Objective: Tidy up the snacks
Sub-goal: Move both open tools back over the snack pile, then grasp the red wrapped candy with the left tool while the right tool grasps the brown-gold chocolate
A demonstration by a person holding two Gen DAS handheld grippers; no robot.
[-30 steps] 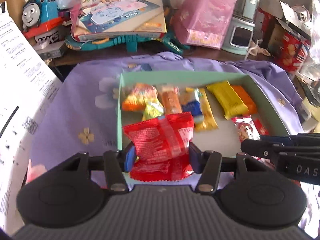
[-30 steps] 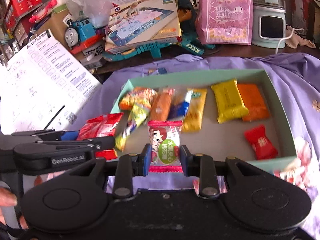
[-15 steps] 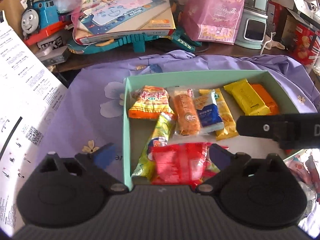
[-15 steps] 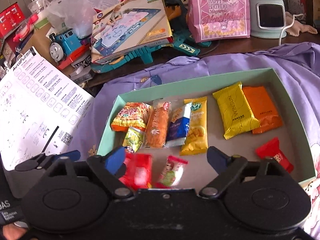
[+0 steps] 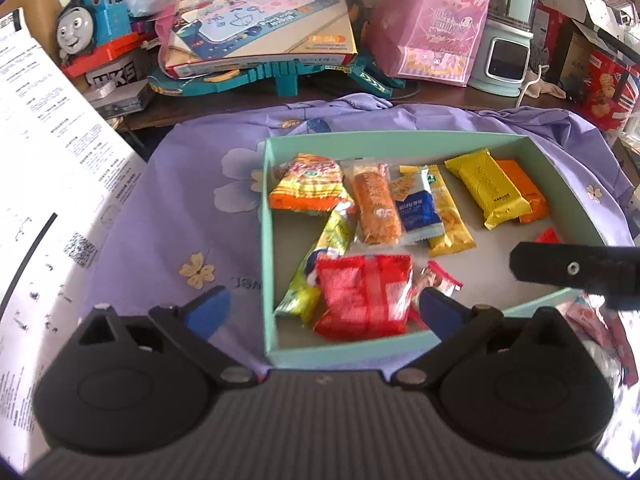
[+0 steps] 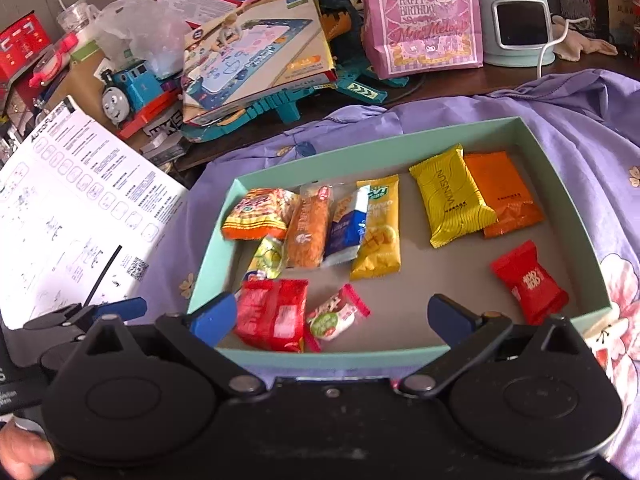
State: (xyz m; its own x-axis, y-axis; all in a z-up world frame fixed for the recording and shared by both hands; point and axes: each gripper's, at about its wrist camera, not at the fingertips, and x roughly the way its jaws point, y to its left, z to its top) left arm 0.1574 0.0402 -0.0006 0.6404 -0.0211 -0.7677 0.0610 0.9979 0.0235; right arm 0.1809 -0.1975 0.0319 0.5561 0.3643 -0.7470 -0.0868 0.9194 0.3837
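A mint-green box (image 5: 269,264) (image 6: 560,184) on a purple floral cloth holds several snack packs. A large red pack (image 5: 366,294) (image 6: 272,314) lies at its near left, with a small pink and green pack (image 5: 438,280) (image 6: 336,316) beside it. My left gripper (image 5: 322,312) is open and empty just behind the red pack. My right gripper (image 6: 334,318) is open and empty over the box's near edge. Yellow (image 6: 450,194), orange (image 6: 506,194) and small red (image 6: 528,282) packs lie to the right.
The other gripper's arm (image 5: 576,268) reaches in from the right in the left wrist view. A white instruction sheet (image 6: 76,208) lies to the left. Toys, a blue train (image 5: 92,32), a boxed game (image 6: 256,56), a pink bag (image 6: 424,16) and a small appliance (image 5: 506,58) crowd the back.
Both grippers opened: the left let go of the red pack and the right let go of the pink and green pack, both now lying in the box. Both grippers pulled back slightly.
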